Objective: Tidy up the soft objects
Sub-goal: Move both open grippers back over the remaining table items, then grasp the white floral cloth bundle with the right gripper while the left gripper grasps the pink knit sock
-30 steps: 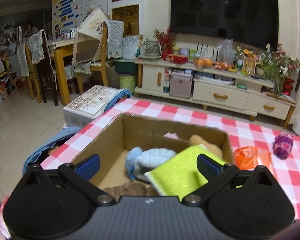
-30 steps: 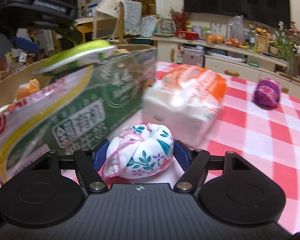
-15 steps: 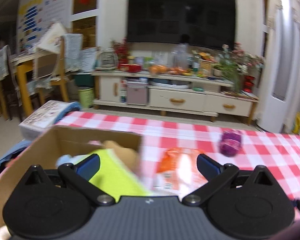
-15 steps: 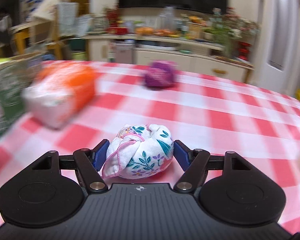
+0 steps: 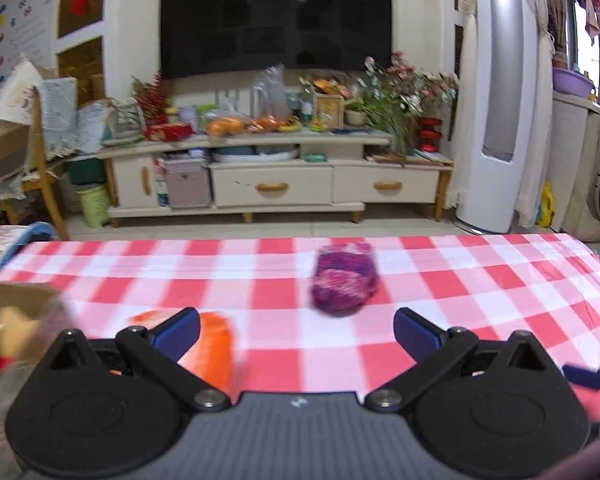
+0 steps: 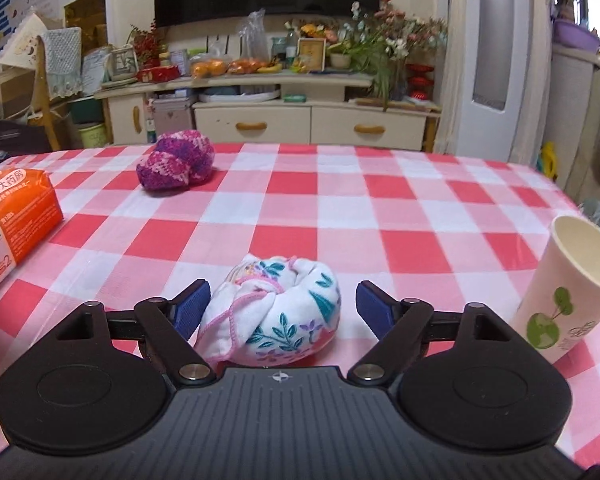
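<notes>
The desk (image 6: 380, 208), covered by a red, pink and white checked cloth, carries a purple-pink knitted bundle (image 6: 176, 159), an orange-white plastic pack (image 6: 14, 220), a white floral rolled cloth (image 6: 276, 314) and a white paper cup (image 6: 564, 292).

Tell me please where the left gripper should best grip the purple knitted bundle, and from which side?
Take the purple knitted bundle across its rounded middle, coming from the near side above, pads on its left and right flanks. It lies free on the checked tablecloth, and the left gripper is open.

floral cloth bundle (image 6: 278, 312): 1 | purple knit bundle (image 6: 176, 160): 1 | orange tissue pack (image 6: 14, 216): 1 | paper cup (image 6: 566, 288): 1 | cardboard box (image 5: 8, 300): 1
</notes>
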{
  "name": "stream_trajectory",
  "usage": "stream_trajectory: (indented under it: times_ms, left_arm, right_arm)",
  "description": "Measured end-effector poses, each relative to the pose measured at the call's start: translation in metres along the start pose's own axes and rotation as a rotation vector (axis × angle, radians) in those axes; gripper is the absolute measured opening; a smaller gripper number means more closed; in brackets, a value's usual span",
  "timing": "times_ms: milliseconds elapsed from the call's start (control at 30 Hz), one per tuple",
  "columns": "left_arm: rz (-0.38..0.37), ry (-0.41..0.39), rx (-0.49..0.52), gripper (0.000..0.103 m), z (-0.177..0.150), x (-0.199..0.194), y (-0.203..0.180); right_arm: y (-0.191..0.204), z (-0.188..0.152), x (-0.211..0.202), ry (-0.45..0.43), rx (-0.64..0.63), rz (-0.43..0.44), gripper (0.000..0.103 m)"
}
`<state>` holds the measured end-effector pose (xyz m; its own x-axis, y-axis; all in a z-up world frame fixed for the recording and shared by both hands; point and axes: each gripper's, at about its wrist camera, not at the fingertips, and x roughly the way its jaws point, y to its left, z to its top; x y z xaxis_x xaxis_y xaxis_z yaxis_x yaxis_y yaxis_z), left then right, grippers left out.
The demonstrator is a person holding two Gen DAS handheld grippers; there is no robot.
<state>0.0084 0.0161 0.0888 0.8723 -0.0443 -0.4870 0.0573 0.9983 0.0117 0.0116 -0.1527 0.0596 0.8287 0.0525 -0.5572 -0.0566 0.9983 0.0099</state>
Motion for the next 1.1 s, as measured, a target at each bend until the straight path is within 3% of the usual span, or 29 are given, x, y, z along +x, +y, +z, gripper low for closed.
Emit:
stream_trajectory:
  times_ms: [267,600,700,867,1100]
  left_arm:
    - [-0.029,0.046,-0.005,0.102,0.013,0.081,-0.047]
    - [0.049,0.113,-0.034,0.101,0.023,0.161,-0.059]
    - [0.062,0.126,-0.032,0.094,0.022,0.171,-0.056]
    - [0.044,0.149,-0.066,0.069,0.021,0.176,-0.052]
    - [0.022,0.17,-0.046,0.054,0.018,0.168,-0.061]
  right_arm:
    - [0.004,0.001,0.004,0.037,-0.03,0.028,0.1]
    - [0.0,0.006,0.007,0.077,0.006,0.061,0.1]
    - [-0.001,0.007,0.008,0.078,0.005,0.067,0.096]
    - [-0.003,0.008,0.009,0.085,0.016,0.083,0.091]
    - [0.0,0.01,0.009,0.083,-0.018,0.094,0.09]
